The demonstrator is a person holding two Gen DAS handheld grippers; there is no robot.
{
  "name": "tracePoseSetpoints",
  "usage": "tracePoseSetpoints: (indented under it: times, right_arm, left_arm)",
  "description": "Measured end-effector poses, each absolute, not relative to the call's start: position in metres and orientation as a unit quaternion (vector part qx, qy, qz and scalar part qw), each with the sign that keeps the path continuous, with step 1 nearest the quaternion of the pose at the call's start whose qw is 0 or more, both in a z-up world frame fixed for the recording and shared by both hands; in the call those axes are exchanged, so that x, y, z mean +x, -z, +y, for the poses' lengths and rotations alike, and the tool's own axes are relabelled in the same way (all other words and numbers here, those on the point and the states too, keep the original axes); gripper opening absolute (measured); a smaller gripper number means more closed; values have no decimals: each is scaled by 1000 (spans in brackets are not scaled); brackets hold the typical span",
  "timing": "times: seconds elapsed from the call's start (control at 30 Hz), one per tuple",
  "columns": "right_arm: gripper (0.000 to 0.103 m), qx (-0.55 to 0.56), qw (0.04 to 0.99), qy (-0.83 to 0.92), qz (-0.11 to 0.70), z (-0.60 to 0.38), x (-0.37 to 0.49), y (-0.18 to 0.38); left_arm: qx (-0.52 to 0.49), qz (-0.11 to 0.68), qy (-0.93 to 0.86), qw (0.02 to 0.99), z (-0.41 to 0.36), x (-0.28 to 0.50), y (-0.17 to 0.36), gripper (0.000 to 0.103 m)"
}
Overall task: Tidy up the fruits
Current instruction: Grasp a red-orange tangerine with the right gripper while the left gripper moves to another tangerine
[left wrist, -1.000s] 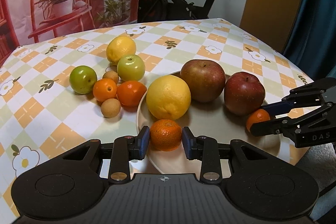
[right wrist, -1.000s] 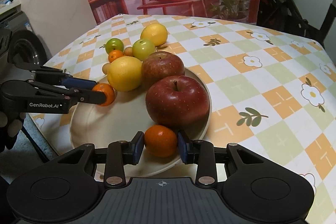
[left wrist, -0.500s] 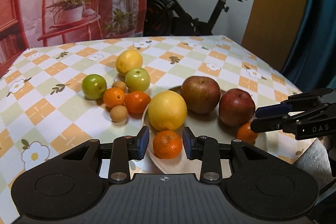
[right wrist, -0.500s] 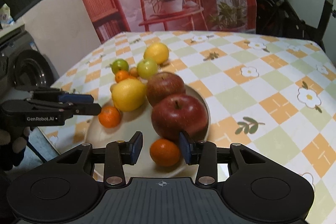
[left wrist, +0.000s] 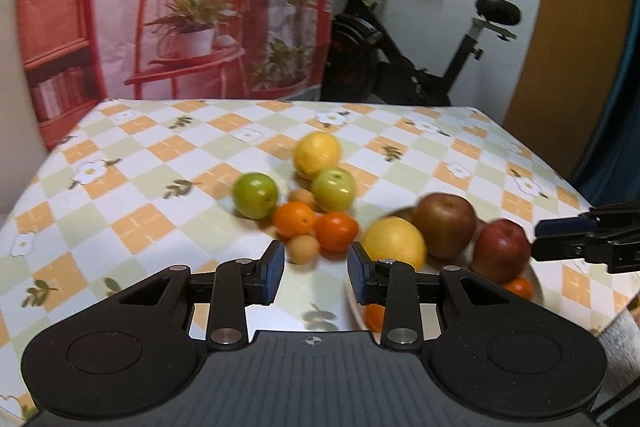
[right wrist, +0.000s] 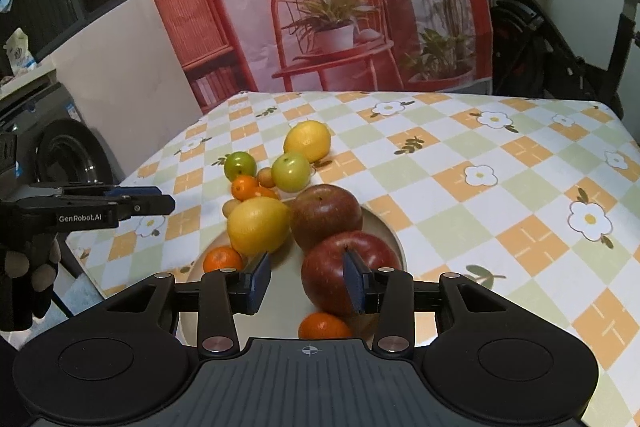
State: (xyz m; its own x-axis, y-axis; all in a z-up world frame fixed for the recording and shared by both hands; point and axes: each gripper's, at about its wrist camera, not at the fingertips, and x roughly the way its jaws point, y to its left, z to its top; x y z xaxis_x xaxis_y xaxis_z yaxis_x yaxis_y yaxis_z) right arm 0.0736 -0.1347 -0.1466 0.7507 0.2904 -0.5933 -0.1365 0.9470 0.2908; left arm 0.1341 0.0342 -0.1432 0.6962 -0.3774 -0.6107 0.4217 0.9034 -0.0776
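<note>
Left wrist view: my left tongs (left wrist: 316, 269) stand parted with nothing between the pads, above the checked bench (left wrist: 140, 187) beside the plate (left wrist: 536, 285). My right tongs (right wrist: 306, 281) have just been opening; they too are empty and apart, over the plate (right wrist: 384, 227). On it lie two red apples (right wrist: 350, 273), a big yellow citrus (right wrist: 258, 225) and two small oranges (right wrist: 324, 325). Green, yellow and orange fruits (left wrist: 334, 189) cluster on the cloth just beyond.
</note>
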Motion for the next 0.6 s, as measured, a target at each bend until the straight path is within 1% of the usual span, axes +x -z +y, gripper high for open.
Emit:
tracePoseSetpoints:
  times: [0.2,0.53,0.6]
  right_arm:
    - [38,74,929,-131,338,-126,104,136]
    - [38,10,918,-164,360,-93,188,130]
    - [38,-1,914,-171,367,-85,202,133]
  left_arm:
    - [24,308,189,932,49,149,130,37]
    - [9,285,153,946,70,172,122,37]
    - [4,287,129,949,74,176,123,44]
